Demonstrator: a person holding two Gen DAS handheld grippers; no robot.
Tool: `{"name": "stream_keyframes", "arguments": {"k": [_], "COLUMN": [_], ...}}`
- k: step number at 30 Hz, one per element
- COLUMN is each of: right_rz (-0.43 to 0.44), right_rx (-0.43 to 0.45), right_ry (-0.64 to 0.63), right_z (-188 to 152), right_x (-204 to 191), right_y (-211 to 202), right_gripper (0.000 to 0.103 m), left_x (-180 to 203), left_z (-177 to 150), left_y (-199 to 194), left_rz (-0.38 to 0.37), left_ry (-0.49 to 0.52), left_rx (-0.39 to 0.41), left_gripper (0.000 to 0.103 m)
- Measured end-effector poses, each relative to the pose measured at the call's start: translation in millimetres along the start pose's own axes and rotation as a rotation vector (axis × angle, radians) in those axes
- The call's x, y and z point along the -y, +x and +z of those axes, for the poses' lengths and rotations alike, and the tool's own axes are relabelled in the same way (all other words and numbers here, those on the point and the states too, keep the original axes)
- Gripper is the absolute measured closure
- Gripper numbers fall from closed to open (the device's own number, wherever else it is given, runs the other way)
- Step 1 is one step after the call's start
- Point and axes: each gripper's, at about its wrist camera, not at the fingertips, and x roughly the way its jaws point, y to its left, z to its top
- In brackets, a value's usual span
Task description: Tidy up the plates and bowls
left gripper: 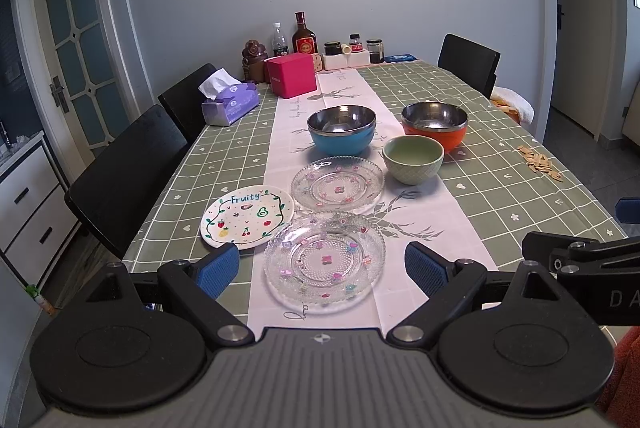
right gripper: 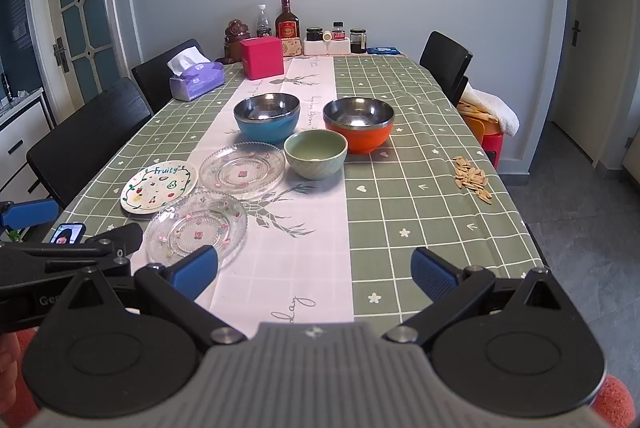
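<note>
Both grippers (left gripper: 322, 270) (right gripper: 314, 272) wide apart — near glass plate (left gripper: 324, 260) untouched.

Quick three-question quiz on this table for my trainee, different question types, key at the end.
1. True or false: the green bowl is stacked inside the orange bowl.
2. How many glass plates are on the table?
3. Which plate is nearest the left tongs? A) Fruity plate B) near glass plate C) far glass plate

Key: 1 false, it stands on the cloth in front; 2 two; 3 B.
</note>
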Motion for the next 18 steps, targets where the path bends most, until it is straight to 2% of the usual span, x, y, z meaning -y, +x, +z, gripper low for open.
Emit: {"name": "stream_keyframes", "arguments": {"k": [8, 10, 14, 18], "right_rz": [0.003, 0.008, 0.053, 0.127], "right_rx": [-0.006, 0.003, 0.054, 0.075], "right_ry": [0.001, 0.008, 0.030, -0.009], "right_z": [-2, -3, -11, -20], "right_x": [1, 2, 5, 4], "right_y": [2, 3, 7, 21], "right_gripper": [0.003, 0.003, 0.002, 0.003], "left_x": [0, -1, -12, -24], "left_z": [-4, -8, -16, -26], "left_y": [5, 7, 21, 34], "left_rz": [-0.024, -0.052, -0.143, -0.188], "left_ry": [-0.008, -0.006, -0.052, -0.063], "left_rx": [-0.008, -0.001, -0.076, -0.111], "left_gripper": [0.000, 0.009, 0.024, 0.039]}}
